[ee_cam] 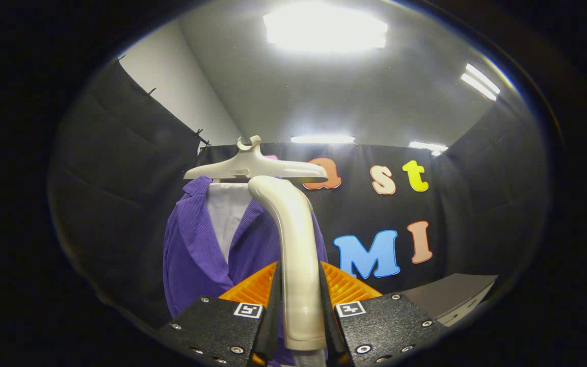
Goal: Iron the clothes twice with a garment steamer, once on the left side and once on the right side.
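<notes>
Steamer handle is pinched between the gripper fingers. If tilted, the head could be snagged on the hanger instead of the purple jacket.

We take this for a recording booth inside a larger room: black cloth walls close in left, back and right, and overhead, upper centre, bright ceiling panels glare, perhaps an office ceiling.

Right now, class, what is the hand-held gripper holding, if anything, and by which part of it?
The hand-held gripper holds the garment steamer by the lower part of its handle, one finger pressed on each side; its curved head rises beyond the fingers toward the purple garment.
</notes>
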